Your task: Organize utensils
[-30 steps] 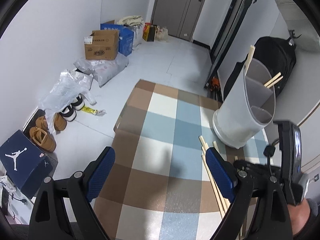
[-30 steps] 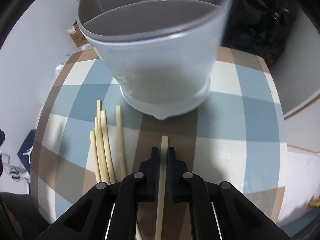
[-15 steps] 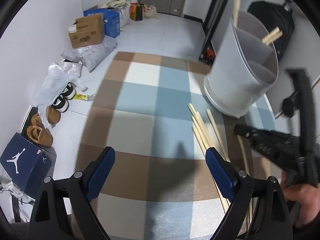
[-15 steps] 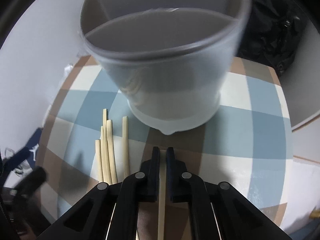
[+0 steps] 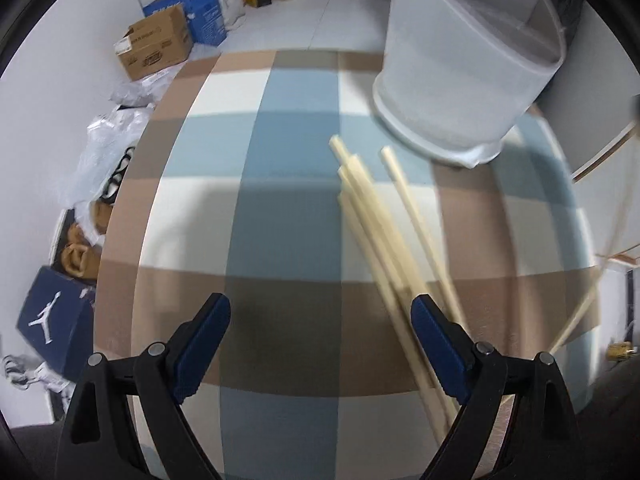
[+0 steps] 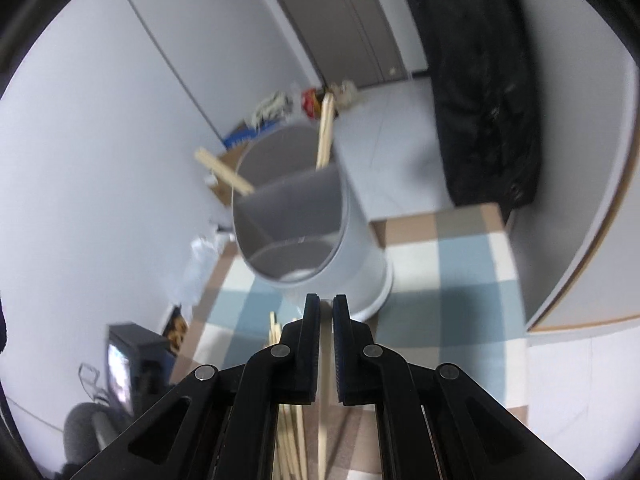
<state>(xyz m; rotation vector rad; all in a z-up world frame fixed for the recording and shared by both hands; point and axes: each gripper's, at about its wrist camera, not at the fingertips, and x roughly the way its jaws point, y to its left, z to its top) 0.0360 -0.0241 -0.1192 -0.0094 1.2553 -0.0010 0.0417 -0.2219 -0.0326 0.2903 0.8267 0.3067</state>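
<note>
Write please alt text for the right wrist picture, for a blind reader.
The right gripper is shut on one chopstick, raised before a grey divided holder that stands on a checked cloth. Two chopsticks already lean inside it; more lie on the cloth.

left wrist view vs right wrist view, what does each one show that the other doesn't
Only the left wrist view shows the open left gripper and a navy Jordan shoebox. Only the right wrist view shows the right gripper shut on a chopstick, a black bag, and the divider inside the grey utensil holder. Both show that holder, the loose chopsticks and the checkered tablecloth.
</note>
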